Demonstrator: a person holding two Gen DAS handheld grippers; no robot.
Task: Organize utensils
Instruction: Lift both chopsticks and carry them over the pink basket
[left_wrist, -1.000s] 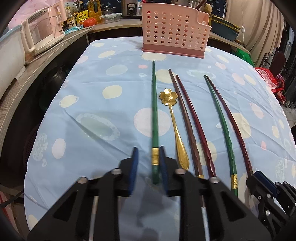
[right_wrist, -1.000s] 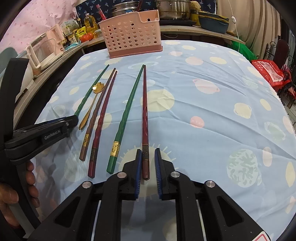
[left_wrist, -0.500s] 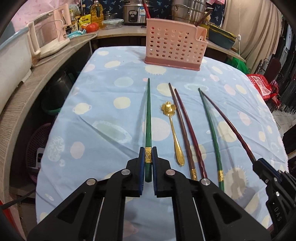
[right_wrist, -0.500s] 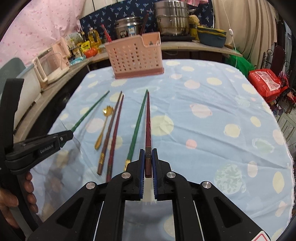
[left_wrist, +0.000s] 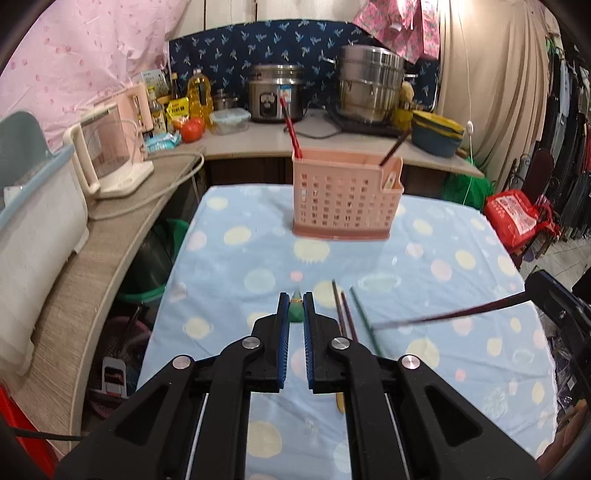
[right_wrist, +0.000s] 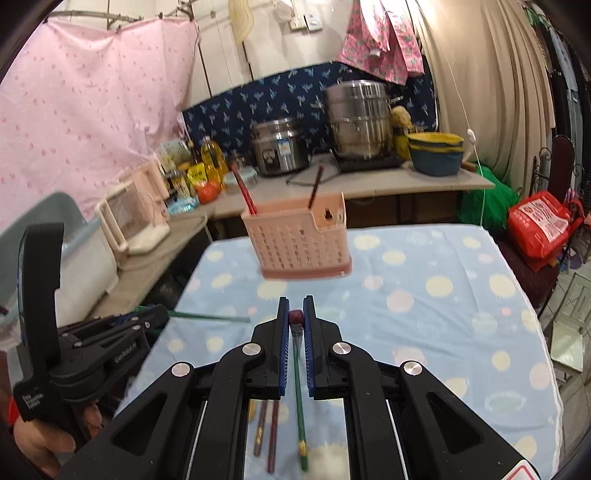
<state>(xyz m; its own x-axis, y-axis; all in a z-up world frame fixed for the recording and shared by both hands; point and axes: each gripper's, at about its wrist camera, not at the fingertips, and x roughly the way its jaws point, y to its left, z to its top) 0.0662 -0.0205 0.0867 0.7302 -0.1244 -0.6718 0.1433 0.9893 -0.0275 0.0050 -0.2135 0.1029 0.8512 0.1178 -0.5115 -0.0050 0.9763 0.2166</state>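
Cloth (left_wrist: 236, 280), pale blue with round spots, covers the surface in the left view. A pink caddy (left_wrist: 345, 199) stands at its far end, a red chopstick (left_wrist: 291, 129) and a dark one rising from it. Behind runs a counter (left_wrist: 325, 138) with a rice cooker (left_wrist: 275, 92), a steel pot (left_wrist: 371, 83), an oil bottle (left_wrist: 199, 96) and a tomato (left_wrist: 192, 129); pink and navy fabric hang on the walls. The left tool (left_wrist: 296, 308) is clamped on the butt of a green chopstick (left_wrist: 296, 314), seen end-on. Just right of it three chopsticks (left_wrist: 345, 314) lie on the cloth. From the right edge the right tool (left_wrist: 554, 299) holds a maroon chopstick (left_wrist: 450, 314) lifted, pointing left above them.

In the right view the same cloth (right_wrist: 424, 295) and caddy (right_wrist: 299, 243) fill the middle, with the counter (right_wrist: 388, 181) and a red bag (right_wrist: 539, 225) beyond. The right tool (right_wrist: 296, 319) grips the maroon chopstick (right_wrist: 296, 316) end-on. Under it lie a green chopstick (right_wrist: 299, 398) and two brown ones (right_wrist: 267, 428). At left the left tool (right_wrist: 147, 319), in a hand (right_wrist: 44, 439), carries its green chopstick (right_wrist: 207, 316) level above the cloth.
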